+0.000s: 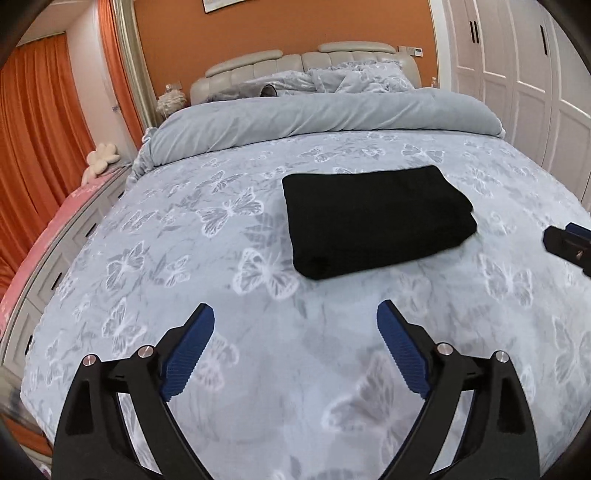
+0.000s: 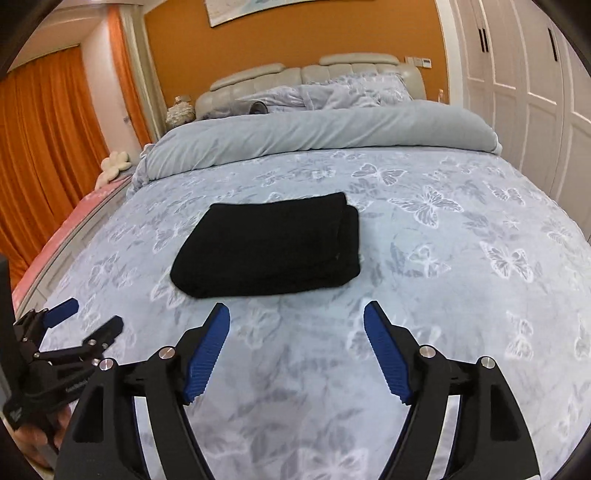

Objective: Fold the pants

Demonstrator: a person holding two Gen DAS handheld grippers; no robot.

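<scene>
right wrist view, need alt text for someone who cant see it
Black pants, folded into a compact rectangle, lie on a bed with a grey butterfly-print cover. The right gripper is open and empty in the foreground, short of the pants; the left gripper, also open, shows at the lower left. Behind are a rolled-back duvet, orange curtains and white wardrobe doors.

In your left wrist view the right claw [image 1: 570, 245] is cut off by the right edge, so you cannot tell how its jaws stand. The framed picture [image 1: 221, 4] on the wall is clipped by the top edge. In your right wrist view, the folded pants [image 2: 269, 247] hide their own inner layers. The small things on the nightstand [image 2: 180, 110] are too tiny to name.
</scene>
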